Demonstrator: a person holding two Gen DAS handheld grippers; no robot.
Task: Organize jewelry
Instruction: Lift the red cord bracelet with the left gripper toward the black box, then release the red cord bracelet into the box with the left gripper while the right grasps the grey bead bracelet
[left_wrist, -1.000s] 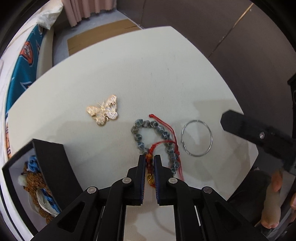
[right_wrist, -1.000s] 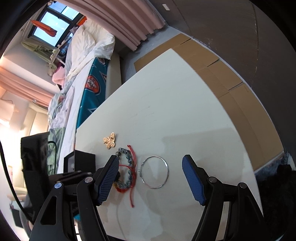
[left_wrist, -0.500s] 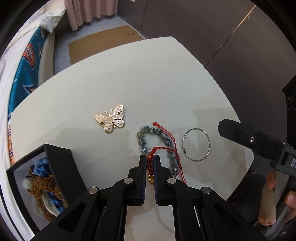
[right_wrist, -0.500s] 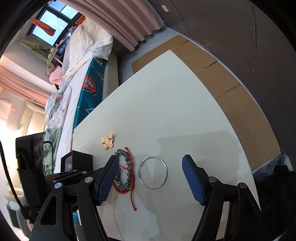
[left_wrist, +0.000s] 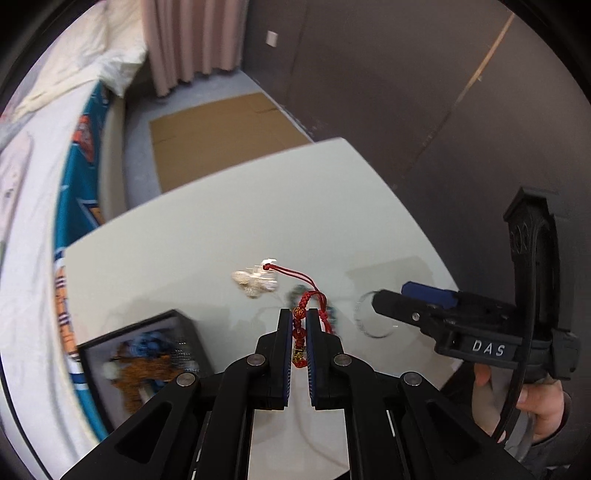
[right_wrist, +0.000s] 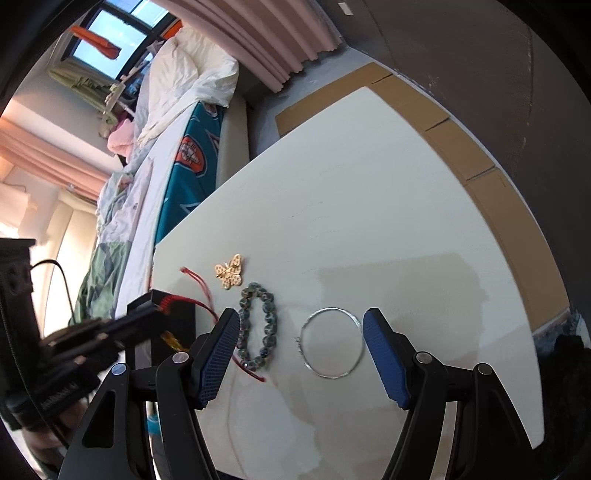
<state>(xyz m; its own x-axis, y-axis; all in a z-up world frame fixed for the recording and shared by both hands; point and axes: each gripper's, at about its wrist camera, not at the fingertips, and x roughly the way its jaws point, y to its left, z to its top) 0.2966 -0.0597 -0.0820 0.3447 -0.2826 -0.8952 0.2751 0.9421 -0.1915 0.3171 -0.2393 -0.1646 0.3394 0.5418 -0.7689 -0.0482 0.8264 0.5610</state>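
White table (right_wrist: 369, 206) beside bed | left gripper (left_wrist: 298, 325) clamped on red cord bracelet (left_wrist: 300, 334), lifted near black box (left_wrist: 110, 350) | right gripper (right_wrist: 301, 332) closing, empty, over silver hoop (right_wrist: 330, 342) | risk: trailing cord snagging bead bracelet (right_wrist: 258, 326)

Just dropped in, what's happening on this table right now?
A person is sorting jewelry with two handheld grippers. The left gripper is shut on a red cord bracelet and holds it above the table, near the black box that already has pieces in it. The right gripper hangs over the silver hoop, jaws closing but not touching it. The bead bracelet and butterfly brooch lie on the table.
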